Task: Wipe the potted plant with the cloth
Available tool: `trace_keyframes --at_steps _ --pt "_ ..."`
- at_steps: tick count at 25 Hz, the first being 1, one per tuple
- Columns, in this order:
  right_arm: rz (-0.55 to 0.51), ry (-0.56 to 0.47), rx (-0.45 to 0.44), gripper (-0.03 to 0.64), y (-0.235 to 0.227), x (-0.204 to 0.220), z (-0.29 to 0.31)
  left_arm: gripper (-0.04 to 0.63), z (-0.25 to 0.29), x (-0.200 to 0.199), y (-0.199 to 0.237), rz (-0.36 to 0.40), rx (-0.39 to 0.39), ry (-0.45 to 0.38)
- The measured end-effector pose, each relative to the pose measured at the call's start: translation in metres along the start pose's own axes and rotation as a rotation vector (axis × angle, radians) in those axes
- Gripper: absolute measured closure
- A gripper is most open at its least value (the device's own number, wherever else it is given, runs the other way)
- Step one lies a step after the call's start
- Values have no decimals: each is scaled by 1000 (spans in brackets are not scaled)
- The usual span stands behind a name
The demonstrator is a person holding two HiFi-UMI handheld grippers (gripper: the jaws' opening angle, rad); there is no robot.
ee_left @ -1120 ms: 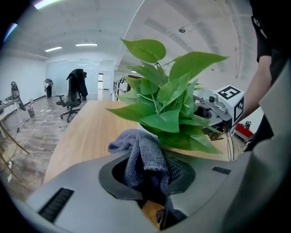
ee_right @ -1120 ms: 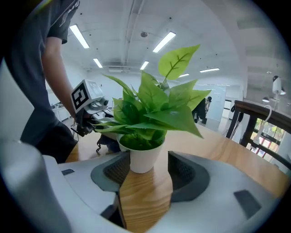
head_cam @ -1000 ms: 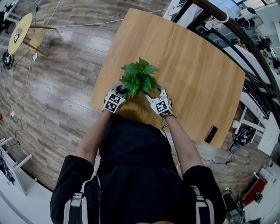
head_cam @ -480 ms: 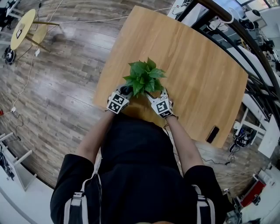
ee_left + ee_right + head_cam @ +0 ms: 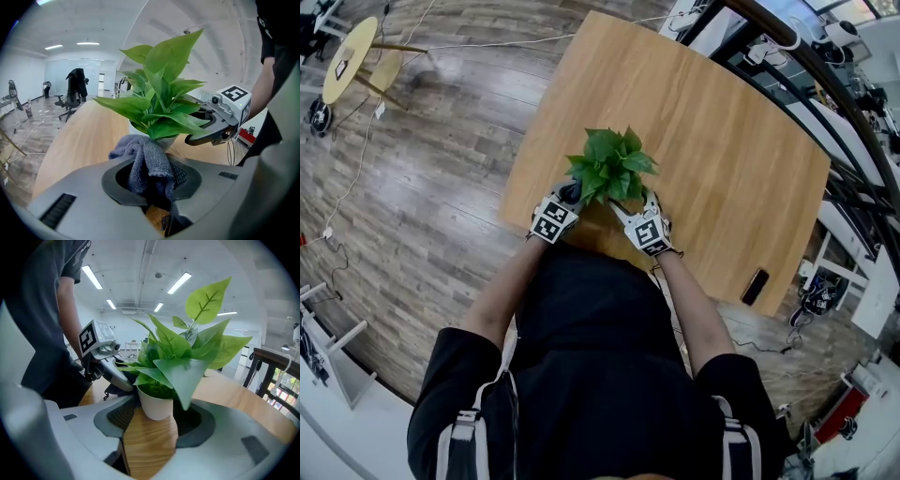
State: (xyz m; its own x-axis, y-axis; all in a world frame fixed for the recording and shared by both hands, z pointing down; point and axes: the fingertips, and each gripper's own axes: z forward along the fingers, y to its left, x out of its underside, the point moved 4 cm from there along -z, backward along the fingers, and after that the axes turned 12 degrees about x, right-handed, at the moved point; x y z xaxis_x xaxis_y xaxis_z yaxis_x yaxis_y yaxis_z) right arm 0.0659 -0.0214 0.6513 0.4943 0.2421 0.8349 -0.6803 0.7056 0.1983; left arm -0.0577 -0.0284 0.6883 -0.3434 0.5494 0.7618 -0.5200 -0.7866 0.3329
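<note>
A small leafy plant [image 5: 609, 164] in a white pot [image 5: 156, 404] stands near the front edge of the wooden table [image 5: 722, 141]. My left gripper [image 5: 570, 195] is at its left side, shut on a bunched grey cloth [image 5: 147, 161]. The cloth sits right against the pot [image 5: 172, 140], below the leaves [image 5: 159, 101]. My right gripper [image 5: 627, 208] comes in from the right. In the right gripper view the pot fills the gap between its jaws, and a leaf [image 5: 187, 366] hides the right pad. The left gripper [image 5: 115, 373] shows beyond the pot.
A black phone [image 5: 753, 287] lies near the table's right front corner. A dark railing [image 5: 825, 84] runs along the far right edge. A small round yellow table [image 5: 347, 61] stands on the wood floor at the far left.
The plant and both grippers sit slightly further right and up in the head view than a second ago. Over the last half second the left gripper has edged closer under the leaves.
</note>
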Motion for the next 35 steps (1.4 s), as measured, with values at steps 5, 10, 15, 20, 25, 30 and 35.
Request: trace_keyframes --at_steps 5,10,15,20,25,30,35 --pt "11 -3 -41 374 5 5 -6 483 -2 3 5 -6 -6 1" --pt "42 -2 50 374 -12 0 3 483 -7 2 5 -6 -15 4" --pt "24 -4 20 374 -6 -4 6 483 -1 2 2 -9 -22 4" --pt "34 -3 46 374 -5 -5 8 483 -2 3 -6 13 0 6" --pt "37 -2 47 374 -2 -6 8 483 -2 6 -7 10 15 8" --pt "31 3 76 374 5 -5 2 483 -2 4 -4 3 4 0" --pt "38 -3 49 374 19 -3 -2 483 -3 4 3 -18 -12 -8"
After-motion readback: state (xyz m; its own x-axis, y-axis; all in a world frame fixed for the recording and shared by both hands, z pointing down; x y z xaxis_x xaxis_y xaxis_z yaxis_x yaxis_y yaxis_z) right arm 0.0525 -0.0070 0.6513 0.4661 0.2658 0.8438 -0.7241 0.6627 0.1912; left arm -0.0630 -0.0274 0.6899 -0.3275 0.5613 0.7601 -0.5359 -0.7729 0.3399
